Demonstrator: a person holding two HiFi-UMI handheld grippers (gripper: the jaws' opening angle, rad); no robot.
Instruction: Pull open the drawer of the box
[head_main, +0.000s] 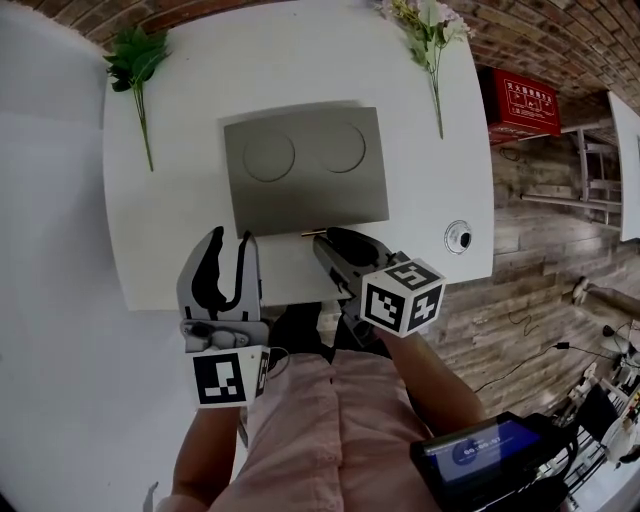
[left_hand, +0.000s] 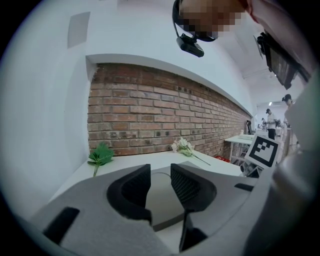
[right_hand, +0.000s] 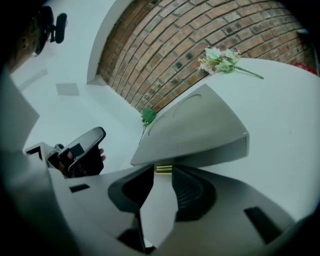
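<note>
Lower centre, the right gripper (head_main: 336, 244) is held open, empty, before the handle (right_hand: 163, 169); if closed off-centre, the handle could be missed.

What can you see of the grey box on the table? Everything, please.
The grey box is flat, rectangular and matte, plastic-looking, with two shallow round outlines in its top. It lies flat near the middle of the white table. Its drawer looks shut, with nothing pulled out. A small brass-coloured handle sticks out of the front edge. The right tongs stand open right at that handle; whether they touch it can't be told. Nothing else touches the box.
</note>
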